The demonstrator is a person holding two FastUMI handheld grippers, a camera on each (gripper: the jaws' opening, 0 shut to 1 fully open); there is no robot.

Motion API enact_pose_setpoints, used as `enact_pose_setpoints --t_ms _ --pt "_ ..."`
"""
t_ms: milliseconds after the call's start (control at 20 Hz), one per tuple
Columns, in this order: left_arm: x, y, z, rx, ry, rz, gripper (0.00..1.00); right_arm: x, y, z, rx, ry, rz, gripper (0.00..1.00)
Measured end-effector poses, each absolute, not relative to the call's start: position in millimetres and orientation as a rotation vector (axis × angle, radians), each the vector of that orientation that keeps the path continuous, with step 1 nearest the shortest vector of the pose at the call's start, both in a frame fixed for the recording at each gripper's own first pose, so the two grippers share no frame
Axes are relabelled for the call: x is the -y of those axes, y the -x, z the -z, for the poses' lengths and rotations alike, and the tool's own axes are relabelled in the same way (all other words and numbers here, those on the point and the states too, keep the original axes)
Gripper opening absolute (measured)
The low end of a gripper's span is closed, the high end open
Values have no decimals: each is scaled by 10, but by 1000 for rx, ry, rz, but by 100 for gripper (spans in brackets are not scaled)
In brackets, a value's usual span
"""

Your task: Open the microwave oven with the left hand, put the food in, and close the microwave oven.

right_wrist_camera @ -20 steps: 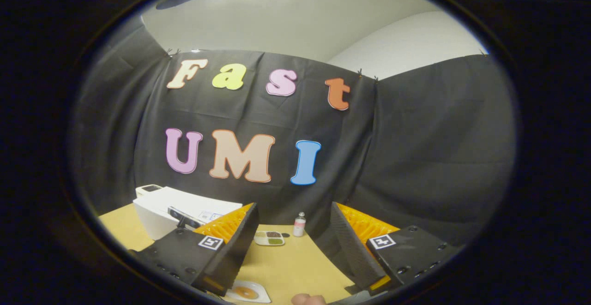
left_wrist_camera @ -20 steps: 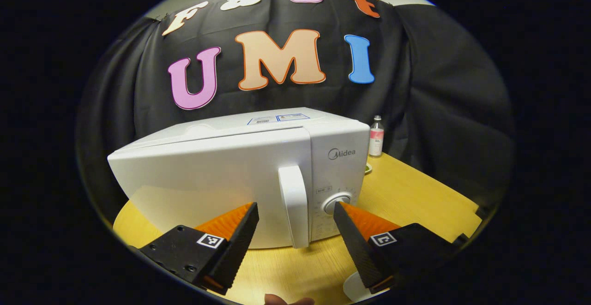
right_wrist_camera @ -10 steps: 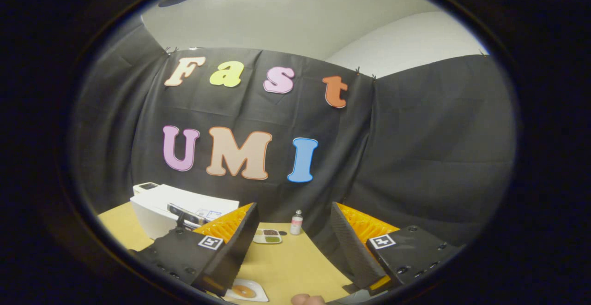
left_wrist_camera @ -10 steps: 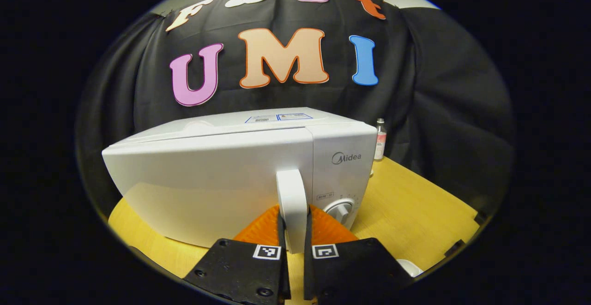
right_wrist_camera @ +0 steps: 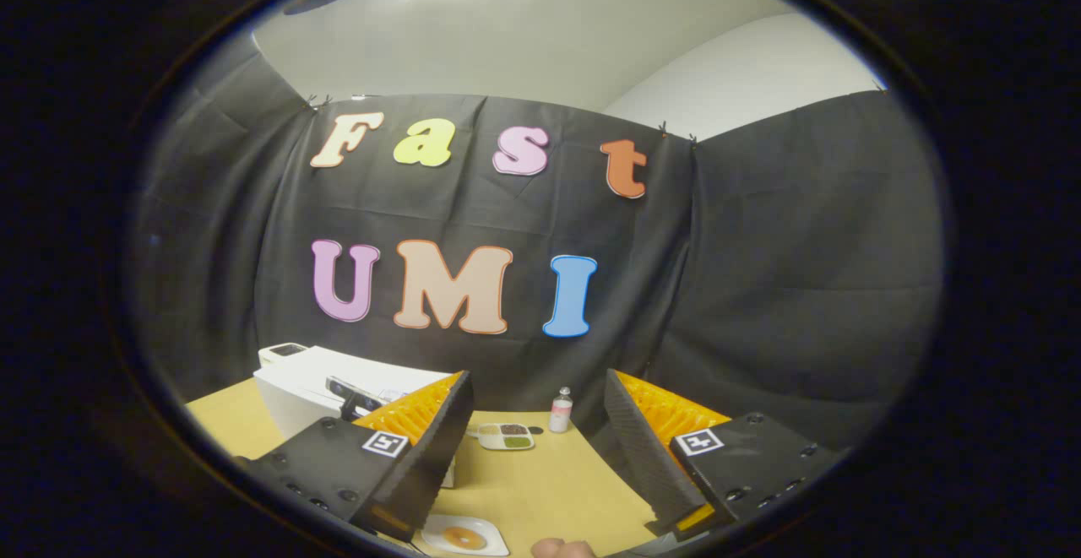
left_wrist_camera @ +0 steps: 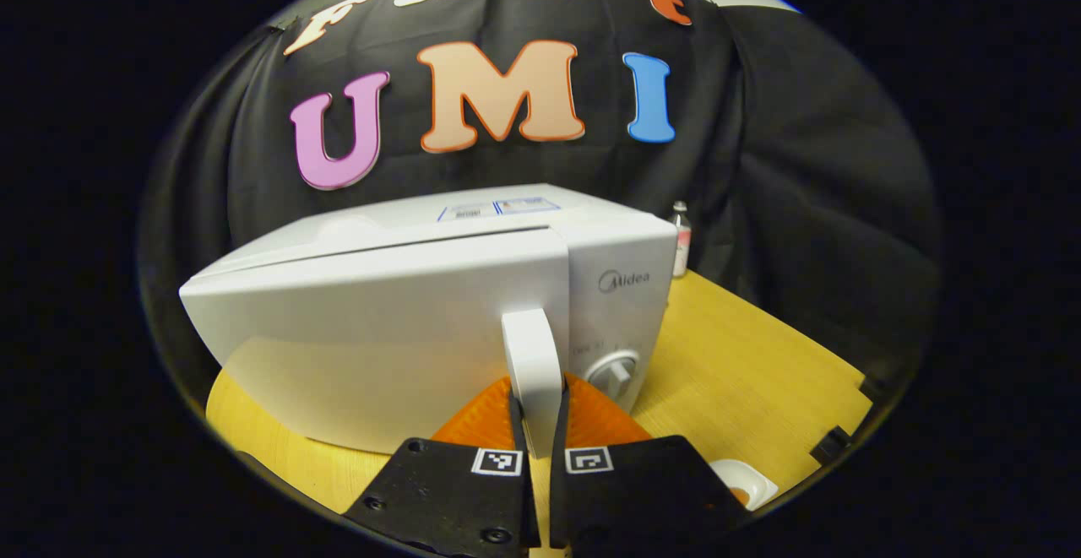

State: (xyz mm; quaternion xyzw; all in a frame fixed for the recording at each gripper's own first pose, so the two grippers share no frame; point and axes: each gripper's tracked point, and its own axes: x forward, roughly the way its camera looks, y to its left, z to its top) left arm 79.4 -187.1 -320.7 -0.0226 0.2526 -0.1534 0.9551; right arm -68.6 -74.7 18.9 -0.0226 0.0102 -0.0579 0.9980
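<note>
The left gripper (left_wrist_camera: 537, 423) is clamped on the door handle (left_wrist_camera: 534, 355) of the still-closed microwave (left_wrist_camera: 405, 313), while the right gripper (right_wrist_camera: 536, 448) hangs apart and empty, the food plate (right_wrist_camera: 464, 534) unloaded.

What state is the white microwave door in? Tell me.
Barely ajar: a thin dark gap runs along the white microwave door's top edge; left gripper clamps its white handle.

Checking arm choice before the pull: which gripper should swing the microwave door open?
Left. The left gripper is shut on the door handle; the right gripper hangs open, holding nothing, away from the microwave.
</note>
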Motion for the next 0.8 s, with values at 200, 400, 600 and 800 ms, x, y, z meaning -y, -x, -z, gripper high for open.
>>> enact_pose_setpoints --t_ms 200,400,600,800 --pt "1663 -241 3035 -454 25 371 5 763 643 -185 -5 32 123 96" --pt "1408 291 3041 -520 32 446 4 564 510 -112 -20 25 67 97" --pt "966 747 3014 -561 20 466 5 227 386 -38 -32 12 -17 97" --pt "426 1104 3018 -616 -20 368 4 -155 286 22 -43 -10 -108 97"
